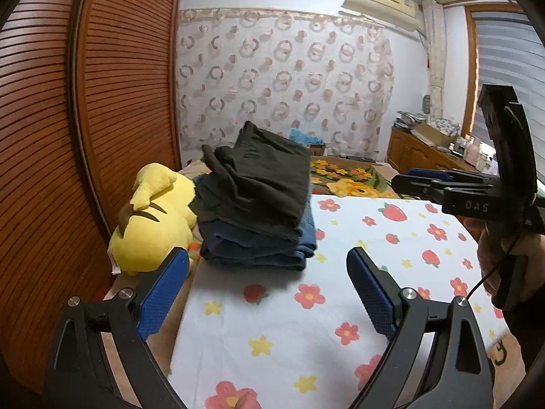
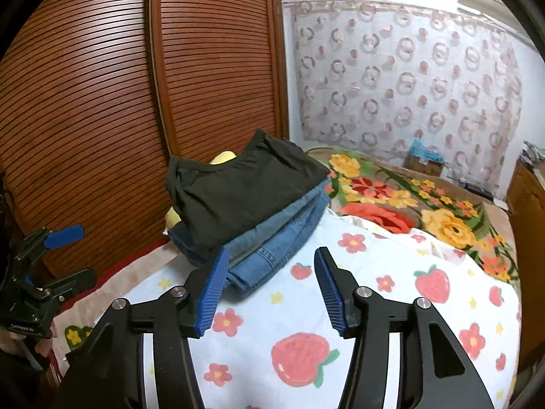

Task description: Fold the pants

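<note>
Two views, and the left wrist comes first: the left gripper (image 1: 267, 293) hovers with its jaws spread wide and nothing between the blue pads, over the white bedsheet printed with strawberries and flowers (image 1: 340, 238). Just beyond lies the stack of folded pants (image 1: 259, 201), a dark charcoal pair on top of folded blue denim, sitting at the sheet's far left edge. A yellow plush toy (image 1: 153, 218) presses up against the stack's left side, with the brown slatted wardrobe door (image 1: 102, 102) behind it. Over on the right, the right gripper (image 1: 408, 179) comes into shot, a hand (image 1: 494, 255) on its handle.

Now the right wrist: the right gripper (image 2: 270, 284) has its jaws partly apart, empty, its left pad just in front of the denim corner of the stack of folded pants (image 2: 252, 204). Whether it touches is unclear. Low on the left, the left gripper (image 2: 64, 255) shows, jaws apart.
</note>
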A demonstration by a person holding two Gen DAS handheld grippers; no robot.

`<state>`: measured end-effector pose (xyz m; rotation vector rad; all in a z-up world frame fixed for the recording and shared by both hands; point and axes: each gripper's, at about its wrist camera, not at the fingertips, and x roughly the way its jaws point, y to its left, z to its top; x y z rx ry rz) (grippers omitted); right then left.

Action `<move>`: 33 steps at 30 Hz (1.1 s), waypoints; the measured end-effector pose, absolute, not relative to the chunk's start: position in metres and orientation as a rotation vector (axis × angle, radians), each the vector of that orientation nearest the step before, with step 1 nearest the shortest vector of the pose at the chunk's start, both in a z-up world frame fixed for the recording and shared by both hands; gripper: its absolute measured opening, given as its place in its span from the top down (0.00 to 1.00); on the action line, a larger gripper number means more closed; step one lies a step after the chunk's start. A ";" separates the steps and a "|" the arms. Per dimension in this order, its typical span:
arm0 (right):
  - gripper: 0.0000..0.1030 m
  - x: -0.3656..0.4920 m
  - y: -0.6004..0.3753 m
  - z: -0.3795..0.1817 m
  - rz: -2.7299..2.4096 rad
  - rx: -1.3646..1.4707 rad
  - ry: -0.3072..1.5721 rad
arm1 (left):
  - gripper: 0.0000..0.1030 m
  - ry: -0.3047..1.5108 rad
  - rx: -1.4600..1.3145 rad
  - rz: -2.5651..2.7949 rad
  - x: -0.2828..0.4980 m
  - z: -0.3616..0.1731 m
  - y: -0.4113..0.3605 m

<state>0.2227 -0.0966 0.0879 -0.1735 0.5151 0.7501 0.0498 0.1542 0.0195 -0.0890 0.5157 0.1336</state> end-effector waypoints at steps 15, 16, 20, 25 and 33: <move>0.18 0.154 -0.126 0.090 0.651 -0.155 0.478 | 0.09 0.511 -0.067 0.061 0.045 0.027 0.116; 0.18 0.151 -0.129 0.090 0.640 -0.150 0.477 | 0.09 0.513 -0.060 0.064 0.045 0.027 0.112; 0.18 0.137 -0.138 0.090 0.602 -0.126 0.473 | 0.09 0.517 -0.063 0.048 0.042 0.026 0.102; 0.18 0.117 -0.149 0.089 0.561 -0.110 0.463 | 0.09 0.525 -0.064 0.024 0.042 0.026 0.086; 0.18 0.093 -0.160 0.087 0.485 -0.100 0.462 | 0.09 0.542 -0.053 0.006 0.045 0.022 0.062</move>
